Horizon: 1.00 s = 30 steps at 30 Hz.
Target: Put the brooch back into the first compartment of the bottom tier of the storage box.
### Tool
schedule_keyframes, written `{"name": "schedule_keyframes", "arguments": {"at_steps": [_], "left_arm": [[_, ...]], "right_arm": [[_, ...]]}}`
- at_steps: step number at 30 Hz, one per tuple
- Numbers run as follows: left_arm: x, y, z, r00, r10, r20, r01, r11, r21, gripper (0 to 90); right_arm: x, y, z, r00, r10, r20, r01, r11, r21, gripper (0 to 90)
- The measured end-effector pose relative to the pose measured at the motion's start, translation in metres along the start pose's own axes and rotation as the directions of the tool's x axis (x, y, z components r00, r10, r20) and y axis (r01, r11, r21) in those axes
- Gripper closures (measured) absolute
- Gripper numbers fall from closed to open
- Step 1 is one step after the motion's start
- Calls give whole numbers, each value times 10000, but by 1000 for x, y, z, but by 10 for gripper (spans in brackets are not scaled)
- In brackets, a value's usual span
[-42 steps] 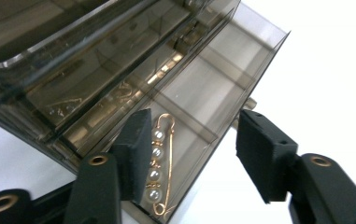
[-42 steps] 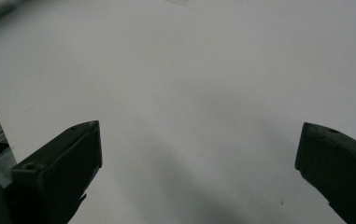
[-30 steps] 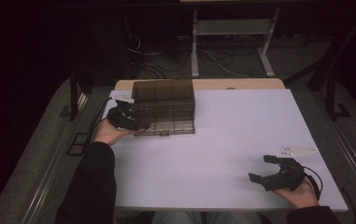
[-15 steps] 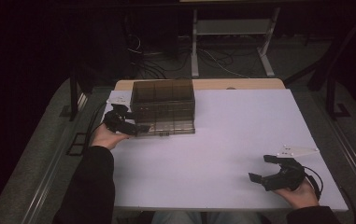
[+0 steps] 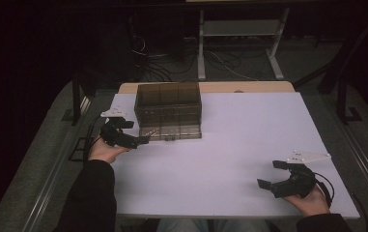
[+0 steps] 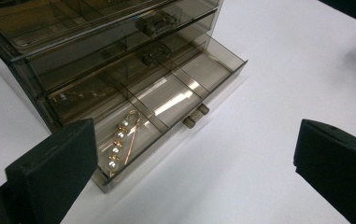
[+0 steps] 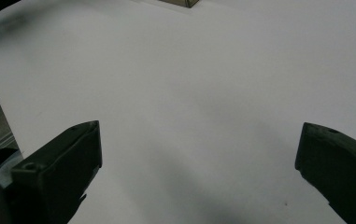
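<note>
A smoky see-through drawer box [image 5: 168, 108] stands at the table's far left. Its bottom drawer [image 6: 175, 93] is pulled out, and a gold pin with pearls [image 6: 121, 142] lies in its end compartment. My left gripper [image 5: 137, 132] sits just left of the box's front corner, clear of the drawer. Its jaws have just been opening and now stand wide with nothing between them [image 6: 194, 158]. Near the front right corner of the table my right gripper [image 5: 268, 174] rests open over bare tabletop [image 7: 199, 163].
The white tabletop [image 5: 239, 135] stretches between the two hands. A wooden strip [image 5: 249, 87] runs along its far edge behind the box. Beyond the table are floor cables [image 5: 220, 60] and a metal stand [image 5: 242, 29].
My left gripper has drawn back from the box toward the table's left edge, and its jaws have spread wider. The right gripper has kept still.
</note>
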State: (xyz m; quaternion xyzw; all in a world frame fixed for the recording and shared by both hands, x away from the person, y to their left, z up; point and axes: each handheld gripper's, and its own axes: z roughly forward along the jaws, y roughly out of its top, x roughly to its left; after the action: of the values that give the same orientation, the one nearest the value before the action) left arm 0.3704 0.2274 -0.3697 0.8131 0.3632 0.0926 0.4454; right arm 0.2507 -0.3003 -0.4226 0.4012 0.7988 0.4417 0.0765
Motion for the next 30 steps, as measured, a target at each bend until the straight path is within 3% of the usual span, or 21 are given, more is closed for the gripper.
{"name": "schedule_keyframes", "arguments": {"at_steps": [10,17,30], "left_arm": [[-17,-10,-7,9999,106,38,-104,9979,-645,0],[-30,-13,-9,9993,361,49,-355,9959,-832,0],[-44,-28,-10,9995,258,161,-239,9939,-1076,0]], "right_arm": [[0,0,0,10000,19,-1,-19,10000,7,2],[0,0,0,10000,17,5,-17,10000,-7,2],[0,0,-1,10000,26,30,-26,10000,-18,2]]}}
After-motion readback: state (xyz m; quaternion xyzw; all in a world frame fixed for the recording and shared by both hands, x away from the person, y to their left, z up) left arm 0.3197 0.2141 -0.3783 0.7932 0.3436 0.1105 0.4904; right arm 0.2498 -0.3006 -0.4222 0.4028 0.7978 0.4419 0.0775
